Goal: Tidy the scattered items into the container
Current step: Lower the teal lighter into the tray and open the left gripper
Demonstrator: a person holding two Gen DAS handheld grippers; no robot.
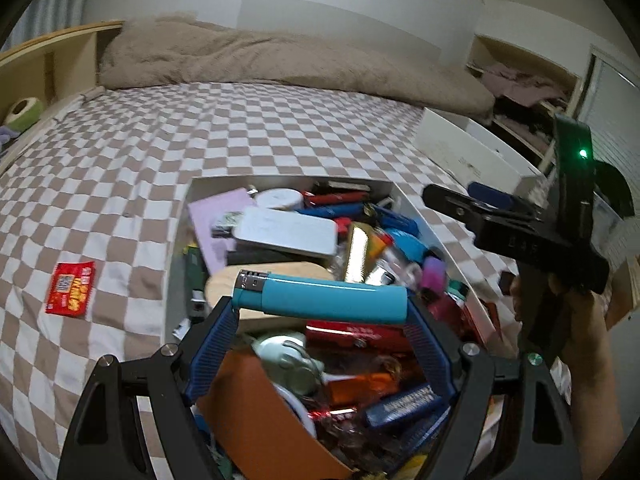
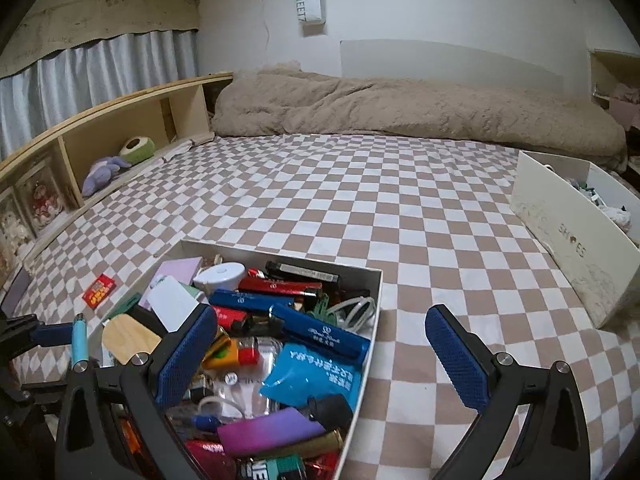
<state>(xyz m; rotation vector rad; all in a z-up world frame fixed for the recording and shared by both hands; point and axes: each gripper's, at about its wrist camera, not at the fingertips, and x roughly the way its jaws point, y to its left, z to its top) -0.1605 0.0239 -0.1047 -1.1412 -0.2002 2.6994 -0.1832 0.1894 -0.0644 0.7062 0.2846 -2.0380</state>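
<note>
My left gripper (image 1: 320, 304) is shut on a light blue lighter (image 1: 320, 298), held crosswise above the white container (image 1: 416, 204), which is full of lighters, packets and small items. The lighter also shows at the left edge of the right wrist view (image 2: 79, 342). My right gripper (image 2: 324, 356) is open and empty, hovering over the container's right wall (image 2: 370, 332); it appears in the left wrist view (image 1: 492, 204) at the right. A red packet (image 1: 71, 288) lies on the checkered bed left of the container, also seen in the right wrist view (image 2: 99, 289).
A beige blanket (image 2: 400, 108) lies across the far end of the bed. A white shoe box (image 2: 572, 240) stands at the right. A wooden shelf (image 2: 120, 128) with plush toys runs along the left.
</note>
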